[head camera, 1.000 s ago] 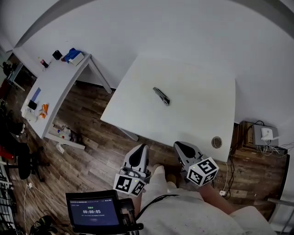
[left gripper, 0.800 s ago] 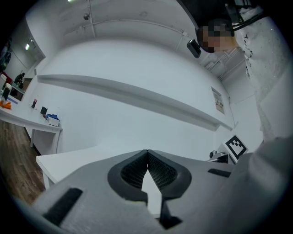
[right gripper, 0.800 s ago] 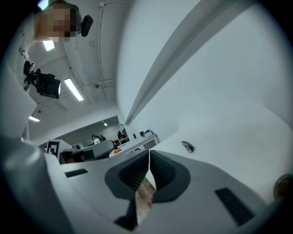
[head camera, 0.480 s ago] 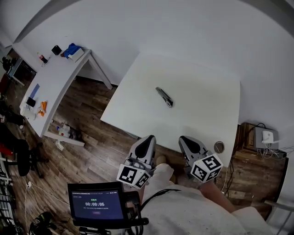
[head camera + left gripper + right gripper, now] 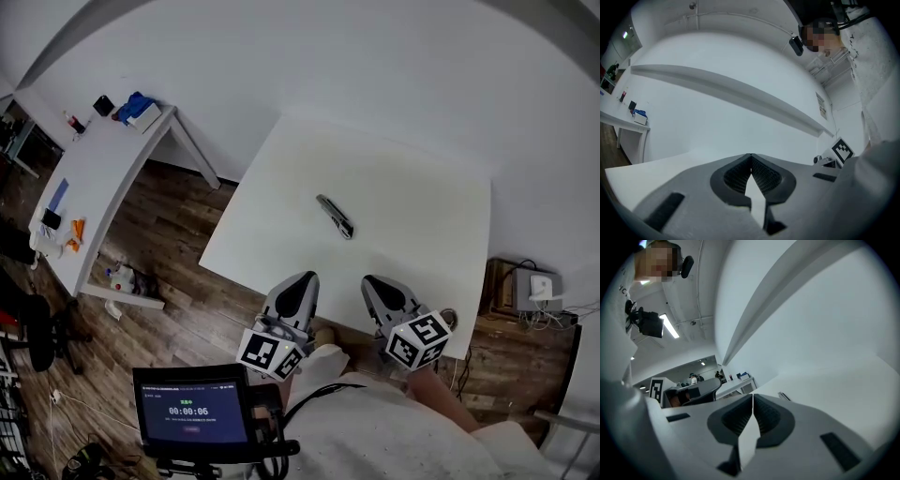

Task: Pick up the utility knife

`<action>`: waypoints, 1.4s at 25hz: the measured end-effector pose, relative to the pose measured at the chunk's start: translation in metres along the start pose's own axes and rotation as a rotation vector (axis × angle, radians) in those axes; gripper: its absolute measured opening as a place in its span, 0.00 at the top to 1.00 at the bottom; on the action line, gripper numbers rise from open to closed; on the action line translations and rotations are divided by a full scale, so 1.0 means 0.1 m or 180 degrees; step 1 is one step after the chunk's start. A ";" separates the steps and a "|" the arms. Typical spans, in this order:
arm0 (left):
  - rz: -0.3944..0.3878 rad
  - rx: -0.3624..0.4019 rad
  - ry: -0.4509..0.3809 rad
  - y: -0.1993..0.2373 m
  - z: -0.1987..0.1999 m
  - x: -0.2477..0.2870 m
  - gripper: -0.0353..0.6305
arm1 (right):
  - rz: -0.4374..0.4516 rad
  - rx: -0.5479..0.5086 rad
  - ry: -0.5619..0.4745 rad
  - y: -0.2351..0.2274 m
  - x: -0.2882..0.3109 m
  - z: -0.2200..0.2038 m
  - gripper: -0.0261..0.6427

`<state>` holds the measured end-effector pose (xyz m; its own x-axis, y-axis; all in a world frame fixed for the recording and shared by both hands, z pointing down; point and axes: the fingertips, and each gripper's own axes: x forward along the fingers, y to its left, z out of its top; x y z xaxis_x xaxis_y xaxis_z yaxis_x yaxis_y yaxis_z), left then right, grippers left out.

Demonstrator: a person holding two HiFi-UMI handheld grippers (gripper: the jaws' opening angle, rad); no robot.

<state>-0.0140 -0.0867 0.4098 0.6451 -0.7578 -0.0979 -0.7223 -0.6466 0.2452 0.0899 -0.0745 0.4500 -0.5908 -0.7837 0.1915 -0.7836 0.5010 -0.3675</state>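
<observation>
The utility knife [image 5: 334,216], dark with a grey stripe, lies flat near the middle of the white table [image 5: 422,187]. In the right gripper view only its tip [image 5: 783,396] peeks over the jaws. My left gripper [image 5: 302,281] hovers at the table's near edge, jaws shut and empty [image 5: 750,157]. Beside it my right gripper [image 5: 375,284] also sits at the near edge, shut with nothing between its jaws [image 5: 753,397]. Both are well short of the knife.
A second white desk [image 5: 94,187] with small items stands to the left across wooden floor [image 5: 178,262]. A round cable port [image 5: 448,317] is at the table's near right corner. A box with cables [image 5: 534,286] sits on the floor right. A timer screen [image 5: 192,411] hangs below.
Both grippers have moved forward from over the floor to the table's near edge. The knife has not moved on the table.
</observation>
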 end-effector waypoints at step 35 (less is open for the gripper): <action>-0.0044 0.0050 0.0188 1.16 -0.58 0.79 0.94 | 0.0076 -0.0903 0.2221 -1.26 2.06 -0.65 0.70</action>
<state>-0.0327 -0.2167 0.4864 0.6682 -0.7427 -0.0440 -0.7169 -0.6585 0.2290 0.0547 -0.2748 0.5952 -0.5190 -0.4043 0.7531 -0.7326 0.6643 -0.1483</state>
